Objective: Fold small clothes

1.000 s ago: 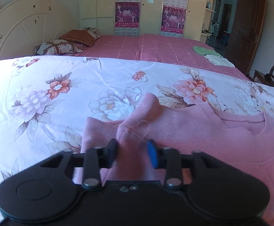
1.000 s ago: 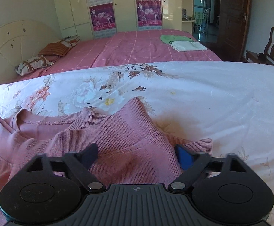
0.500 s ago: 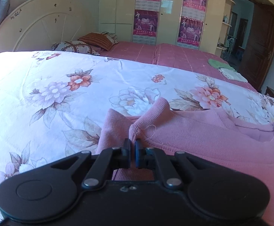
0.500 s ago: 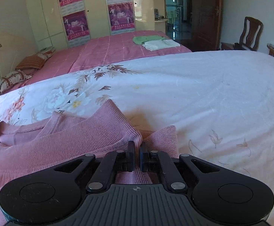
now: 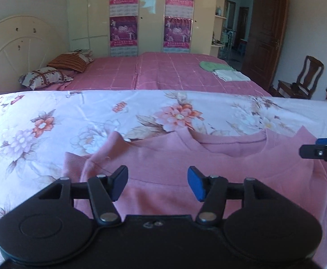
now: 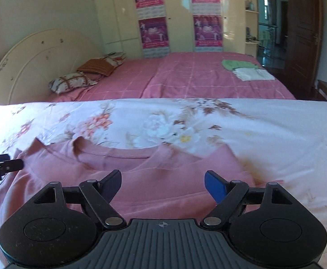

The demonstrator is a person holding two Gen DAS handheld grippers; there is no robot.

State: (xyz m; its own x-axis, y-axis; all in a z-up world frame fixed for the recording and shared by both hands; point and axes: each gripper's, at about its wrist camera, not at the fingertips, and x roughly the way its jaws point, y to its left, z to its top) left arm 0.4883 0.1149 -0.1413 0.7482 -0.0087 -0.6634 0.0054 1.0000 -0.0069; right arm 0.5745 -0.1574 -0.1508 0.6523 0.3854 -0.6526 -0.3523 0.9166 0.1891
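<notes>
While both grippers hang above the garment with nothing between their fingers, best to plan the next pinch before closing. Left gripper (image 5: 157,182): jaws spread wide, poised over the left half of the pink knit sweater (image 5: 185,163). Right gripper (image 6: 163,185): jaws equally wide, over the right half, also holding nothing. Sweater spread front-up across the near part of the floral bedsheet (image 5: 51,121), neckline (image 5: 230,142) toward the far side, left cuff (image 5: 72,163) tucked in along the side, right cuff (image 6: 273,182) peeking out beside the body.

Probably between folds. For a clean next fold: lower each gripper to an outer edge at matching height, pinch both knit layers together rather than the top one alone, avoid catching the sheet beneath, lift just enough to clear, then carry both sides evenly so the crease runs straight. Soft knit likely to sag and drag if lifted at one side only.

Farther off: pink checked bed (image 6: 197,78) with pillows (image 6: 73,81), folded green and white cloths (image 6: 246,69), cream wardrobe with posters (image 6: 154,11), dark wooden door (image 5: 266,35), chair (image 5: 307,76).
</notes>
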